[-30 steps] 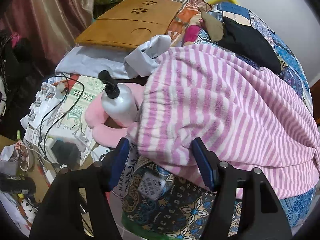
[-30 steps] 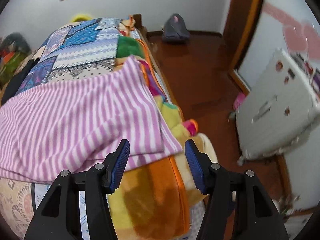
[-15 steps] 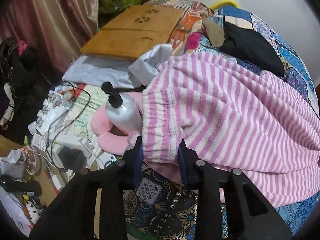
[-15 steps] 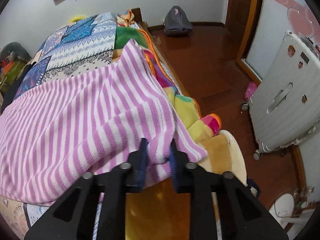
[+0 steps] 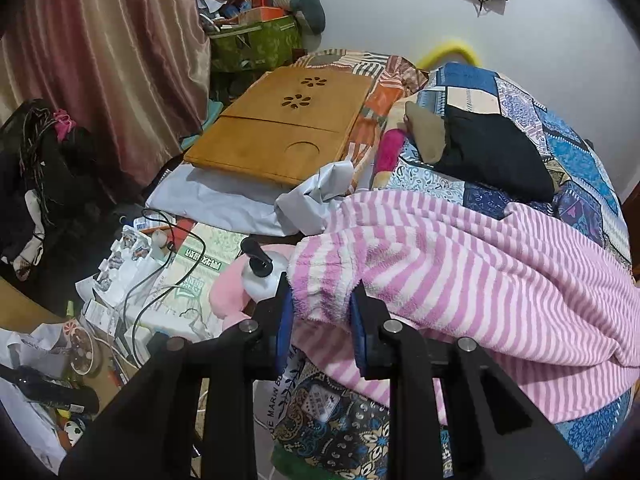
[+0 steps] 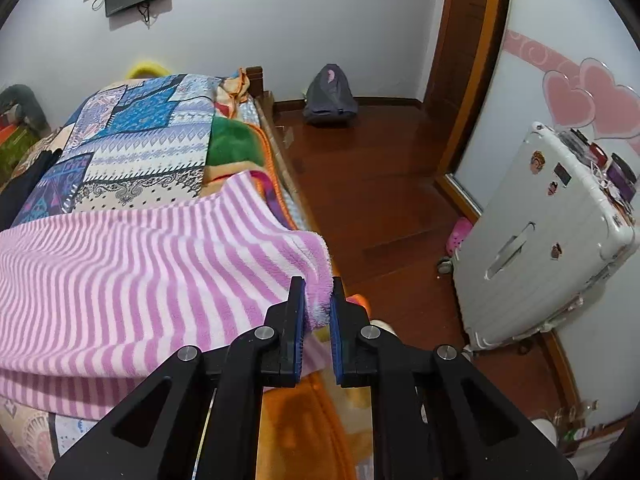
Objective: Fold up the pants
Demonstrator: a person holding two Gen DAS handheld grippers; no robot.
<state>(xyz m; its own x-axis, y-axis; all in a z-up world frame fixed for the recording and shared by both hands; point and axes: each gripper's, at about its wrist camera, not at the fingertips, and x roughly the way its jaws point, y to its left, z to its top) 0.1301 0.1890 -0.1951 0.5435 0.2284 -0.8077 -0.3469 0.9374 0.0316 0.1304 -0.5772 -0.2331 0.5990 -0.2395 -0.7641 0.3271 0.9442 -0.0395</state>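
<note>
On the patchwork bed (image 5: 568, 152), both grippers, open a second ago, have just been closing: left gripper (image 5: 322, 300) and right gripper (image 6: 317, 304) now clench the striped pants (image 5: 460, 264), seemingly lifted slightly.

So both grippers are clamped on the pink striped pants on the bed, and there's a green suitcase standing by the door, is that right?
Not quite: the suitcase is white, not green, as the right wrist view shows. The rest holds: the left gripper and right gripper are both clamped on the pink striped pants on the bed.
</note>
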